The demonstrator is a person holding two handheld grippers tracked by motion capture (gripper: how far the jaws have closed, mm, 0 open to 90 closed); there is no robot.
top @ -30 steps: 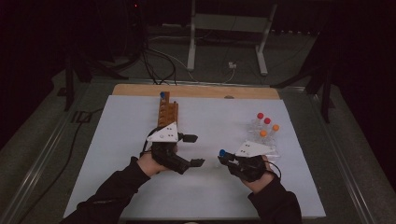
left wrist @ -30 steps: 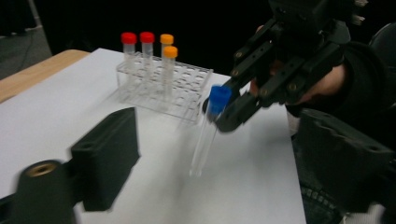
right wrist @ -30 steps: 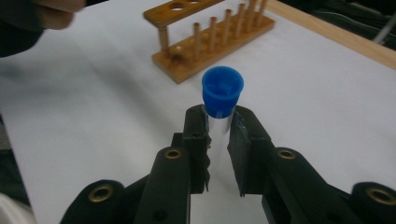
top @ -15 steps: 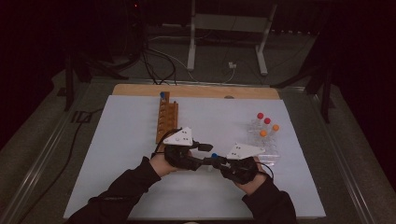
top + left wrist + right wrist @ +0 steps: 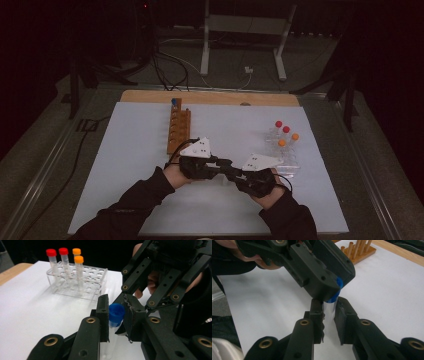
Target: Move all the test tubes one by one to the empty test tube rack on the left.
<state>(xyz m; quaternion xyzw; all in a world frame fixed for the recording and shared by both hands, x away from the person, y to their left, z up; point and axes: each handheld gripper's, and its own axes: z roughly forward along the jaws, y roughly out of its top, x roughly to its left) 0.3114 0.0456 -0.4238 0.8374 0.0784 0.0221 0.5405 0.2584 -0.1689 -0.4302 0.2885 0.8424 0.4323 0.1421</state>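
Blue cap (image 5: 116,313) of the clear tube (image 5: 329,308) sits between the left gripper (image 5: 117,315) fingers, whose jaws have just been closing and now press on it. Right gripper (image 5: 328,315) fingers are clamped on the tube body just below the cap. Beyond the left fingers stands the clear rack (image 5: 77,281).

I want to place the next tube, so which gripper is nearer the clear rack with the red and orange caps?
Right. The right gripper sits just below-left of the clear rack; the left gripper is farther left.
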